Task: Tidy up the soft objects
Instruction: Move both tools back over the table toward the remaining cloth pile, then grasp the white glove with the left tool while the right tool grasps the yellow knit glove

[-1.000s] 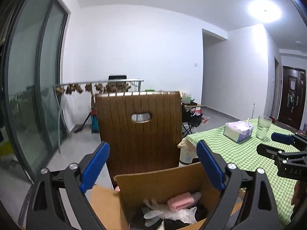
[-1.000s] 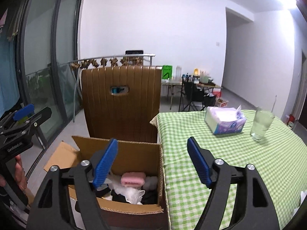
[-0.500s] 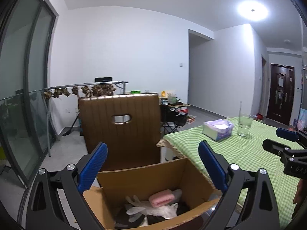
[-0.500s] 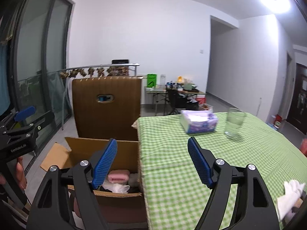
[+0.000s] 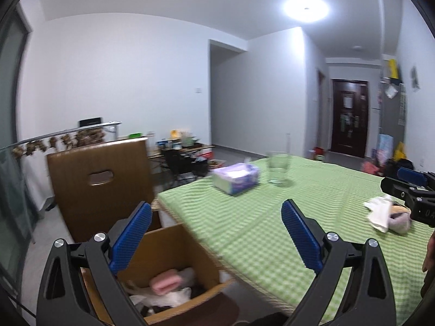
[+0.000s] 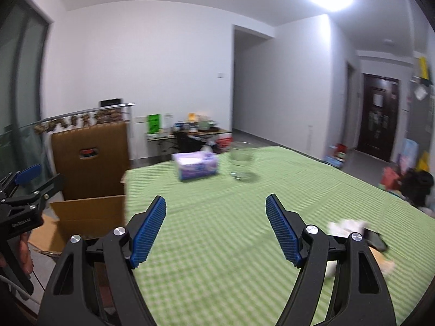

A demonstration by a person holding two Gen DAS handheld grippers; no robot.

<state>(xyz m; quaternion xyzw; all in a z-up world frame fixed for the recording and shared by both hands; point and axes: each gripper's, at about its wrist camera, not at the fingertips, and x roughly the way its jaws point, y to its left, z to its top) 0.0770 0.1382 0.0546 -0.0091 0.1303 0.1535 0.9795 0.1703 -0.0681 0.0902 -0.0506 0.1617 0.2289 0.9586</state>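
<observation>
An open cardboard box (image 5: 174, 247) sits beside the table's left edge, holding a pink sponge (image 5: 165, 284) and white gloves (image 5: 168, 297). My left gripper (image 5: 216, 237) hovers open and empty above the box and the table corner. A small heap of soft things lies on the green checked tablecloth: a white glove (image 5: 379, 212) and a greyish pouch (image 5: 399, 218), seen blurred as a white glove (image 6: 346, 225) with a dark item (image 6: 376, 240) in the right wrist view. My right gripper (image 6: 216, 228) stands open and empty over the table (image 6: 217, 217), left of that heap.
A tissue box (image 6: 196, 165) and a drinking glass (image 6: 241, 160) stand at the table's far side. A brown chair back (image 5: 100, 179) rises behind the cardboard box. A cluttered desk, a drying rack and a dark door lie farther off. A hand (image 6: 24, 252) holds the left gripper.
Both grippers have swung right, from over the box toward the table. The soft heap at the right has come into view. Both stay open and empty.
</observation>
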